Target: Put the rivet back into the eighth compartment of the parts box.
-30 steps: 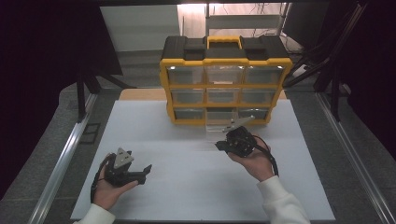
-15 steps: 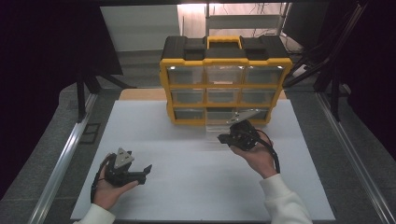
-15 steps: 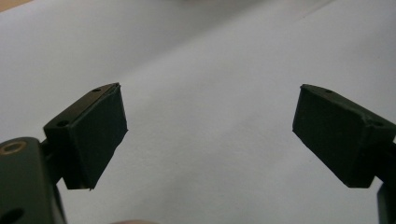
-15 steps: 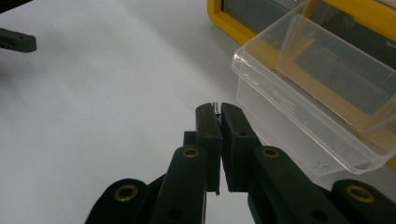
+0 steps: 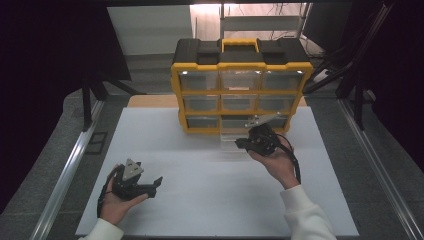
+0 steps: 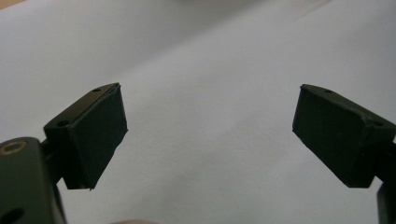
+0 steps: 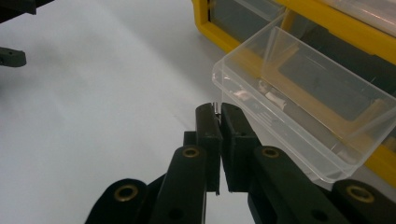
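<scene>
The right gripper [image 7: 220, 112] has its fingers clenched on the clear drawer [image 7: 303, 88]'s front lip to slide it from the organizer [image 5: 242, 82]; the left gripper [image 6: 210, 135] rests released near the bench [image 5: 200, 210]'s near-left corner.

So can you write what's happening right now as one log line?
right gripper: shut on clear drawer front lip | drawer: pulled out | left gripper: open, idle

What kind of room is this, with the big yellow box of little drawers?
Probably a workshop or lab bench set up for recording. A yellow parts organizer with clear drawers stands on a white table, dark metal frames and cables surround it, and a person holds the left gripper and right gripper.
</scene>
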